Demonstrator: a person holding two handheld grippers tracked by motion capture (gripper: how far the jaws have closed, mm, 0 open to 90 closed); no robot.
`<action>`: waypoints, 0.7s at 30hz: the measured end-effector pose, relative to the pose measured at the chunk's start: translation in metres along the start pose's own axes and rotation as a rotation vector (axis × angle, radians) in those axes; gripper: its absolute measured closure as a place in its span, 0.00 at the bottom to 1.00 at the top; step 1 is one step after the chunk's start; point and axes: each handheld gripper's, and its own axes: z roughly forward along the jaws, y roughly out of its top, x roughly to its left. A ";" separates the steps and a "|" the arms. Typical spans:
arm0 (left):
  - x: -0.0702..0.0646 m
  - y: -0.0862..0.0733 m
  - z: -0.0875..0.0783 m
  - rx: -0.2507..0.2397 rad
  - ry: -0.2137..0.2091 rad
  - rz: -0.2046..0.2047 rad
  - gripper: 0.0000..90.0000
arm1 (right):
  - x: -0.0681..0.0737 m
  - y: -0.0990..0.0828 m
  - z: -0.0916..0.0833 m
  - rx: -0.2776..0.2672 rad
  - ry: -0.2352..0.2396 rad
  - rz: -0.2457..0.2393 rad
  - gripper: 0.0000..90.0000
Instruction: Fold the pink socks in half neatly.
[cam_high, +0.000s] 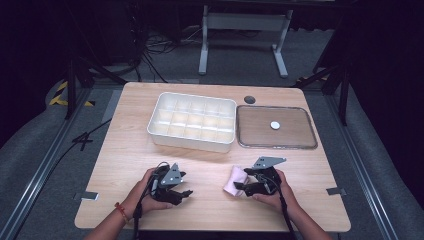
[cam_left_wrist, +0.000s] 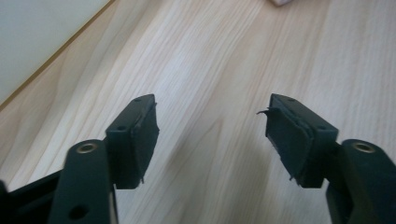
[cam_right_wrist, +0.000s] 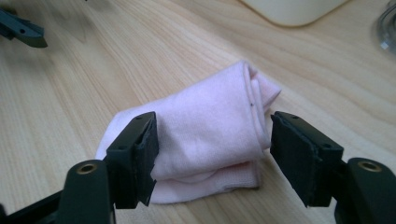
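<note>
Folded pink sock (cam_right_wrist: 205, 135) lies on the counter (cam_high: 210, 200), near side, right of centre. Right gripper (cam_right_wrist: 212, 140) straddles it, fingers apart, pads not pressing: likely placed for a fresh grip. Left gripper (cam_left_wrist: 212, 135), fingers apart over bare wood. Divided white box (cam_high: 192, 121) waits farther back.

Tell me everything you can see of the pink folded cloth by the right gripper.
The pink folded cloth is pale pink, soft knit fabric by its look, possibly a sock, rolled or folded into a short bundle with layered edges at one end. It lies on the wooden table, in front of the white divided tray. The right gripper has its jaws open on either side of it; the left pad looks close to or brushing the fabric, the right pad stands just clear. Nothing clamps it.
</note>
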 end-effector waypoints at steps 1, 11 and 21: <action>0.002 -0.003 -0.002 0.003 0.006 -0.008 0.35 | -0.003 -0.001 0.001 0.003 0.020 0.023 0.37; 0.011 -0.022 -0.010 -0.007 0.060 -0.083 0.30 | -0.012 0.001 0.003 0.034 0.154 0.069 0.57; 0.013 -0.025 -0.006 0.015 0.063 -0.104 0.25 | -0.003 0.003 -0.002 0.025 0.128 -0.029 0.77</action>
